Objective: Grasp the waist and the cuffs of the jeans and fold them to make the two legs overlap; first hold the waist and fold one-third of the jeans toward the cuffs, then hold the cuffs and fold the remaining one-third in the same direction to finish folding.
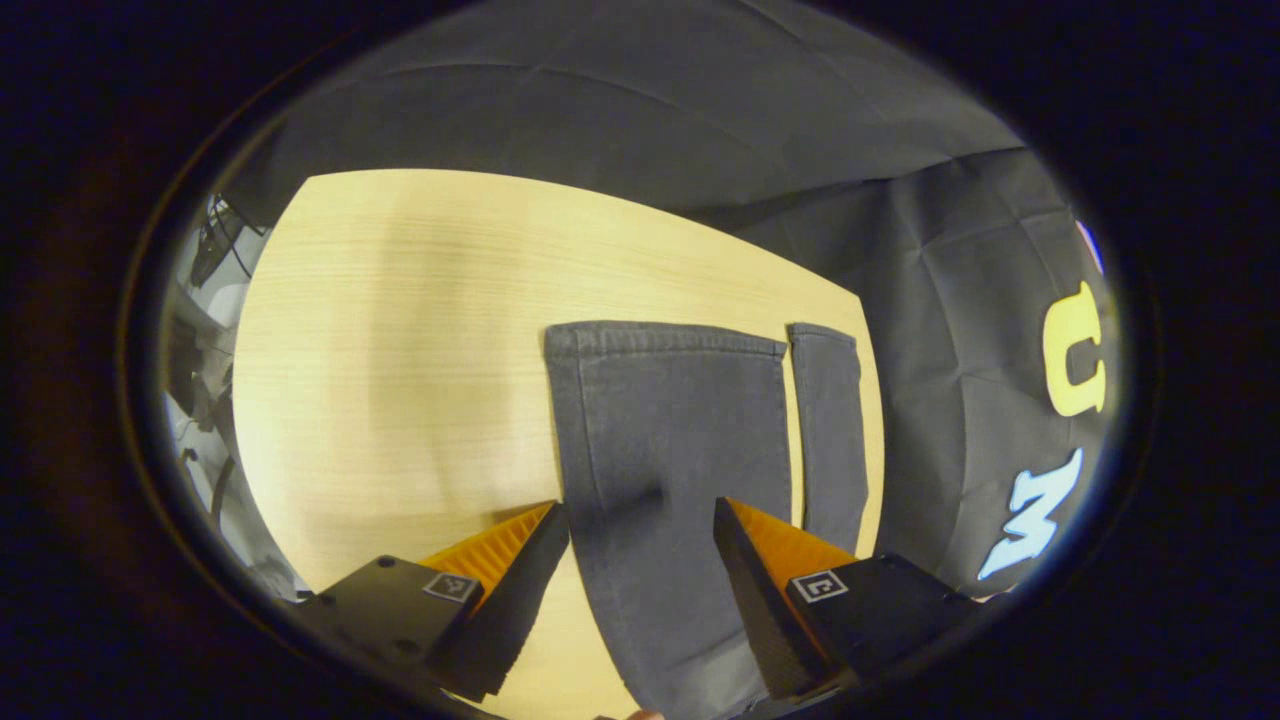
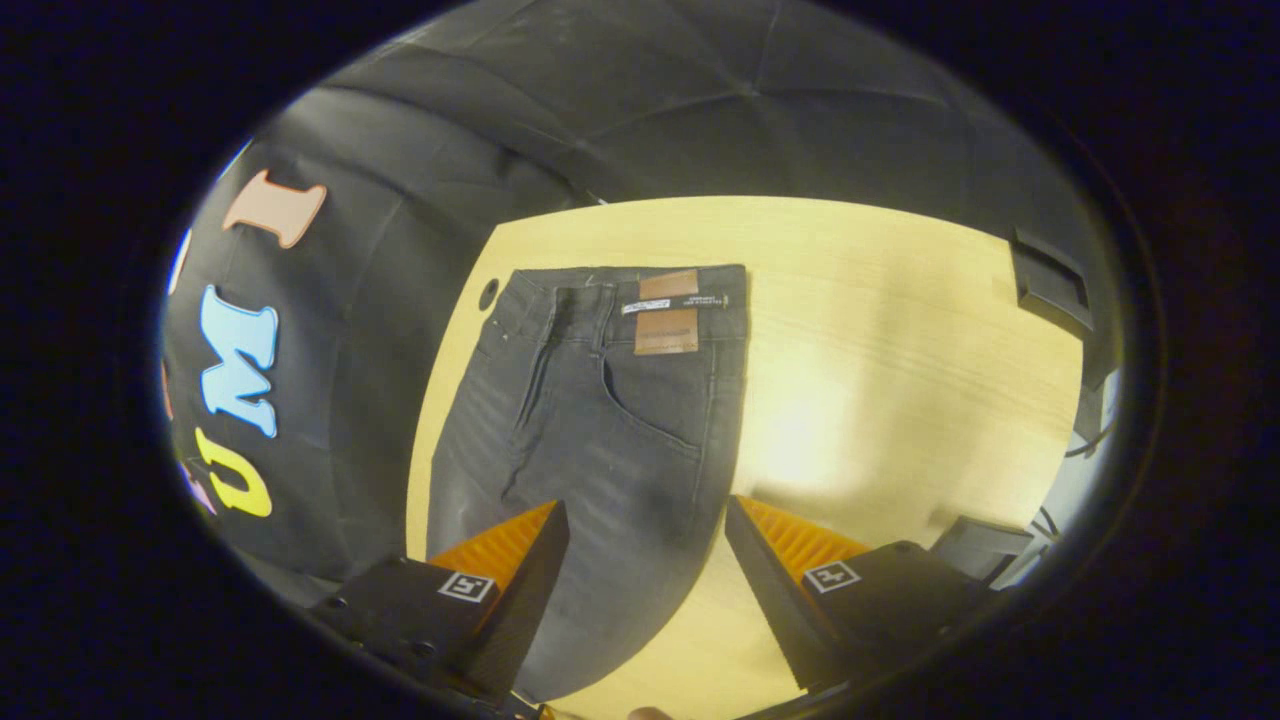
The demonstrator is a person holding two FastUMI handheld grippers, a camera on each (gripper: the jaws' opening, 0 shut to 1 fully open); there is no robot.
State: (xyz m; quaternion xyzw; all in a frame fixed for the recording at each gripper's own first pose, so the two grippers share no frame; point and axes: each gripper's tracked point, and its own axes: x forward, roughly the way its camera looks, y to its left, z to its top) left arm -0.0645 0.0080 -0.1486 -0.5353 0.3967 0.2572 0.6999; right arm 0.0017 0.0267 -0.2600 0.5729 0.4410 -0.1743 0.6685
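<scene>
In the left gripper view, the left gripper hangs over the table with its jaws released, spread wide and grasping nothing. Between and beyond them lie the jeans, dark grey and flat on the pale wood. Here the leg ends show: one broad leg runs up to a hemmed cuff, and a narrower strip of the second leg lies just beside it on the right, a thin line of table between them. The second leg lies close to the table's right edge, where the black cloth wall hangs. Past the table's left edge, cables and pale equipment crowd the rim. Nothing lies on the bare wood left of the jeans.

In the right gripper view, the right gripper also has its jaws released and wide apart over the jeans. The waist end lies farthest away, with a brown patch and a tag at the waistband, and a front pocket below. The jeans lie along the table's left edge, next to the cloth wall. A small dark hole marks the table near the waist. At the far right, black fittings stand at the table's edge.
</scene>
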